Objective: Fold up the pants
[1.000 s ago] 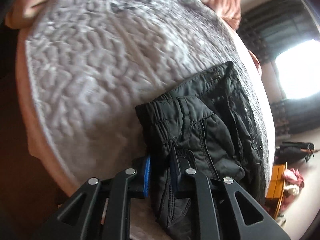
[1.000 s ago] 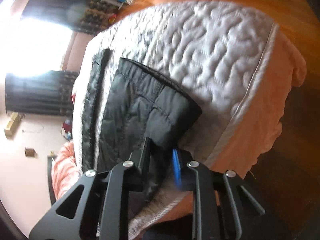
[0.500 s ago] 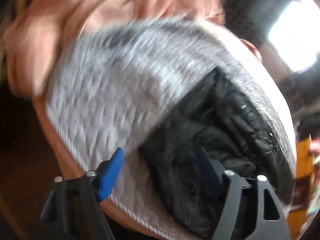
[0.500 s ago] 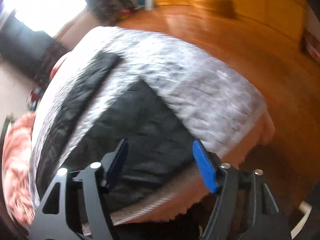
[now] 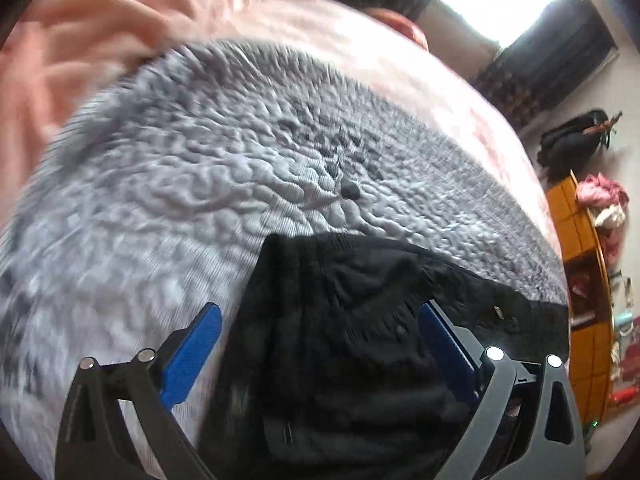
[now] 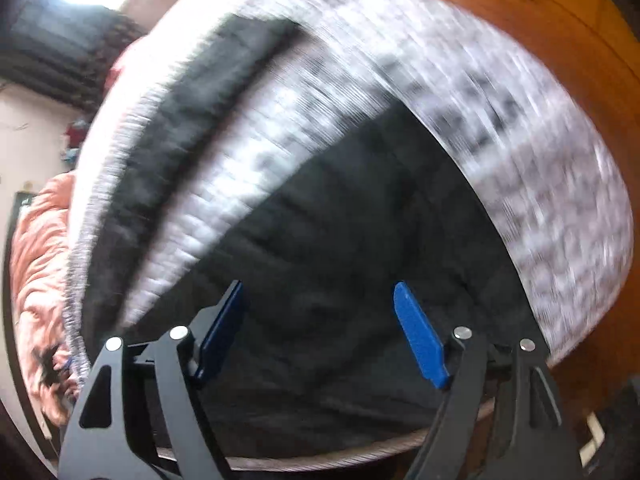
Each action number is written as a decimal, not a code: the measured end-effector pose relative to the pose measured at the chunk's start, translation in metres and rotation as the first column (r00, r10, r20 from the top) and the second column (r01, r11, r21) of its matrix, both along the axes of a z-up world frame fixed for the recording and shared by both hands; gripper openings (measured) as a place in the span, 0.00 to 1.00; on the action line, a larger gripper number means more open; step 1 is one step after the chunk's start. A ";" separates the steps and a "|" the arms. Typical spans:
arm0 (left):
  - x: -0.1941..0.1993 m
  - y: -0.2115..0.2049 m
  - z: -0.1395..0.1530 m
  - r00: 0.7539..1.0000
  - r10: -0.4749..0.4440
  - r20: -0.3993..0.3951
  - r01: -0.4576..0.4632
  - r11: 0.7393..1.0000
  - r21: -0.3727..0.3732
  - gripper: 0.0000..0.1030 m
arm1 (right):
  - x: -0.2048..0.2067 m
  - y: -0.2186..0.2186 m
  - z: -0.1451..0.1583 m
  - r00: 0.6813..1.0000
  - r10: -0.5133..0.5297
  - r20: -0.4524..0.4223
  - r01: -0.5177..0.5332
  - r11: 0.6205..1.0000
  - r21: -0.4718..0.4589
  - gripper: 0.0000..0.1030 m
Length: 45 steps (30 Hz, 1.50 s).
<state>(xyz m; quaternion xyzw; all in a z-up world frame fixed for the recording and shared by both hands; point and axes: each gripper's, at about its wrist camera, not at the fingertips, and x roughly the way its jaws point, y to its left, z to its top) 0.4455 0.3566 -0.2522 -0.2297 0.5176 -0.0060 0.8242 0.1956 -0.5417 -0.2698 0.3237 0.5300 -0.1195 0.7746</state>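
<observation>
Hovering wide apart after just opening, left gripper and right gripper, nothing pinched; black quilted pants lying folded beneath, on grey textured bedspread. Possibly springing open, bulky padding resisting creases.

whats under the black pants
The black pants lie on a grey quilted bedspread, which shows all around them. The patch directly beneath is covered, so anything under the folds cannot be seen.
</observation>
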 end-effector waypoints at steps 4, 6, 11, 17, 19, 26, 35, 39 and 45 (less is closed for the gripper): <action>0.030 0.005 -0.032 0.998 -0.025 -0.050 0.024 1.000 -0.019 0.96 | 0.065 -0.003 0.026 0.994 0.083 0.078 -0.085 0.996 0.035 0.84; 0.041 0.000 -0.047 0.994 -0.076 -0.084 0.074 0.997 -0.032 0.89 | 0.097 -0.002 0.035 0.989 0.118 0.091 -0.121 0.992 0.025 0.85; 0.046 -0.008 -0.059 0.983 -0.144 -0.115 0.145 0.989 0.002 0.68 | 0.199 -0.011 0.046 0.968 0.216 0.131 -0.223 0.974 0.044 0.88; 0.046 -0.004 -0.062 0.989 -0.111 -0.101 0.111 0.994 -0.002 0.57 | 0.302 -0.041 0.044 0.961 0.254 0.105 -0.255 0.967 -0.008 0.88; 0.042 0.000 -0.060 0.992 -0.092 -0.091 0.092 0.996 -0.004 0.44 | 0.327 -0.047 0.036 0.960 0.266 0.085 -0.264 0.964 -0.033 0.88; 0.044 -0.004 -0.058 0.994 -0.057 -0.094 0.060 0.998 0.027 0.37 | 0.392 -0.067 -0.009 0.949 0.316 -0.026 -0.316 0.939 -0.136 0.88; 0.046 -0.008 -0.059 0.995 0.024 -0.095 -0.019 0.998 0.061 0.27 | 0.396 -0.072 -0.028 0.914 0.404 -0.038 -0.406 0.911 -0.072 0.31; 0.042 -0.010 -0.049 0.996 0.056 -0.075 -0.050 0.996 0.079 0.25 | 0.380 -0.081 -0.007 0.923 0.384 0.039 -0.382 0.923 -0.049 0.11; 0.032 -0.010 -0.019 0.996 0.089 -0.019 -0.088 0.994 0.065 0.19 | 0.356 -0.072 0.036 0.922 0.375 0.097 -0.366 0.925 -0.097 0.08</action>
